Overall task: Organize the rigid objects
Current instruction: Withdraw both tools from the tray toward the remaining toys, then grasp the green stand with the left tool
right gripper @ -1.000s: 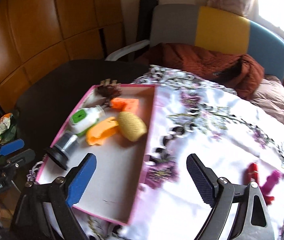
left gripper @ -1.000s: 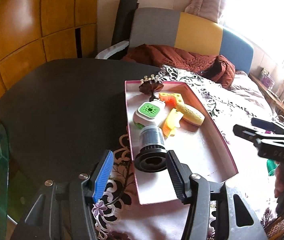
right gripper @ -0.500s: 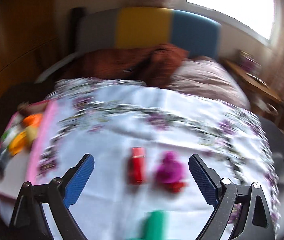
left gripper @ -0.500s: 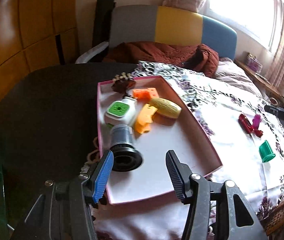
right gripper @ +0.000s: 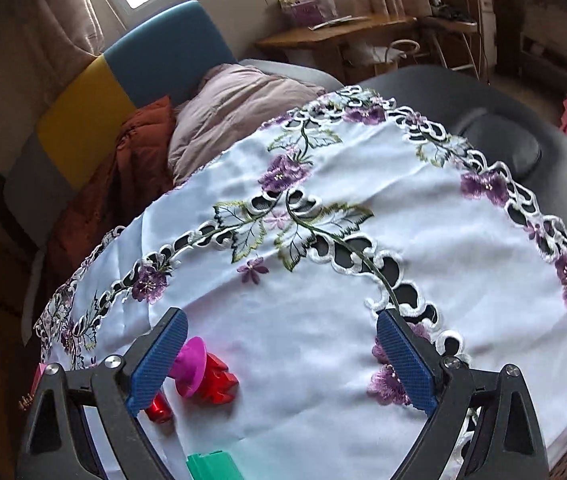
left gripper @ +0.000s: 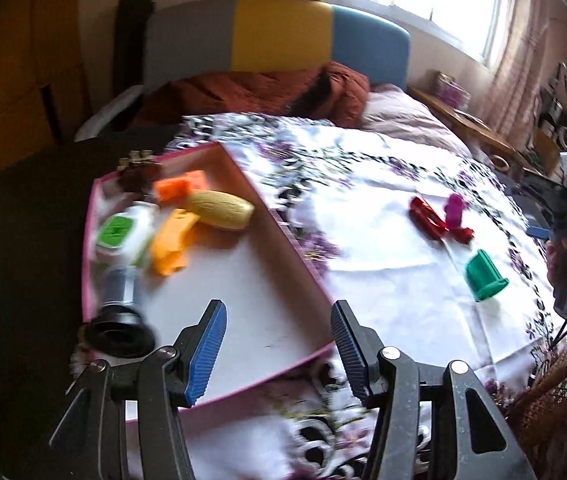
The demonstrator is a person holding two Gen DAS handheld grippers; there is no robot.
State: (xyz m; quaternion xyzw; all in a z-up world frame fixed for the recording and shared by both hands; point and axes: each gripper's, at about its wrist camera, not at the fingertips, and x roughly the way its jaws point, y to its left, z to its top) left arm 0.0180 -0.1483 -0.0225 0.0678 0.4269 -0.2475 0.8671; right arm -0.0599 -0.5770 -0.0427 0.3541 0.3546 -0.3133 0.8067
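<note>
Rigid plastic toys were partly sorted: the yellow ribbed oval and orange pieces lay in my pink shallow cardboard tray; red, magenta and green pieces waited on the embroidered white tablecloth; my left tongs hung half open, empty; my right tongs, just widened, held nothing; nothing blocked them.

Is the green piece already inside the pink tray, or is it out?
Out. The green piece lies on the white cloth, apart from the pink tray.

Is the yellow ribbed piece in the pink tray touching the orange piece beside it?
Cannot tell. In the left wrist view the yellow ribbed piece overlaps the orange piece, but blur hides any contact or gap.
</note>
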